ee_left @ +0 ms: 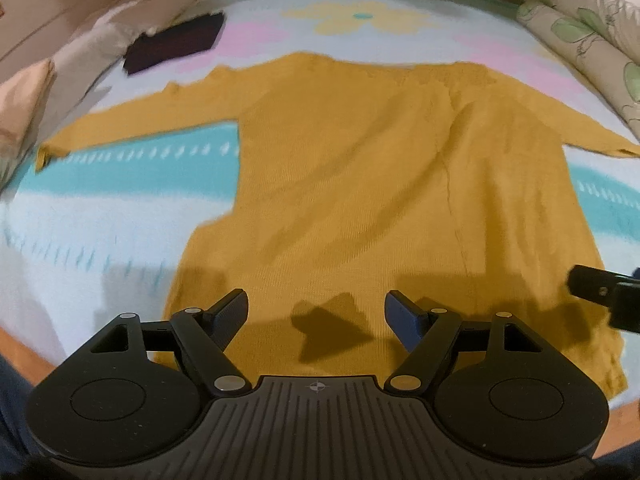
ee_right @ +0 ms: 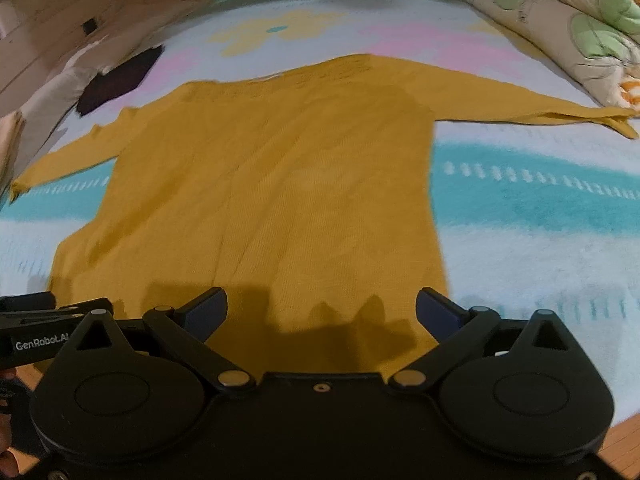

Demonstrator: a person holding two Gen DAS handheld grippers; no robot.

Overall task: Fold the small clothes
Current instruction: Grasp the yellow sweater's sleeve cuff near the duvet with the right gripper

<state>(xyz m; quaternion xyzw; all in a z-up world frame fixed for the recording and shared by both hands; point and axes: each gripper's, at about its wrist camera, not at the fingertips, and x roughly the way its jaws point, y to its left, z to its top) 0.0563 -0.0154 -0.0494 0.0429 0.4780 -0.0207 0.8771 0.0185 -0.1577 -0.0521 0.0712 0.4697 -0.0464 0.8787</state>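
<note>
Your mustard-yellow knit sweater (ee_left: 360,184) lies flat on bed, spread out, both sleeves stretched sideways. Hem sits nearest, just ahead of and under your left claw (ee_left: 316,320), neckline at far end. Body runs straight away from claw; one sleeve reaches out far left, other far right. Long crease runs down body right of centre. From your right claw (ee_right: 322,316), hem again lies directly below the open tips.

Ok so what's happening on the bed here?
A person holds a hand-held gripper in each hand over a mustard yellow sweater spread flat on the bed, sleeves out. The left hand-held gripper and right hand-held gripper are both open near the hem, gripping nothing. No fold made yet.
</note>
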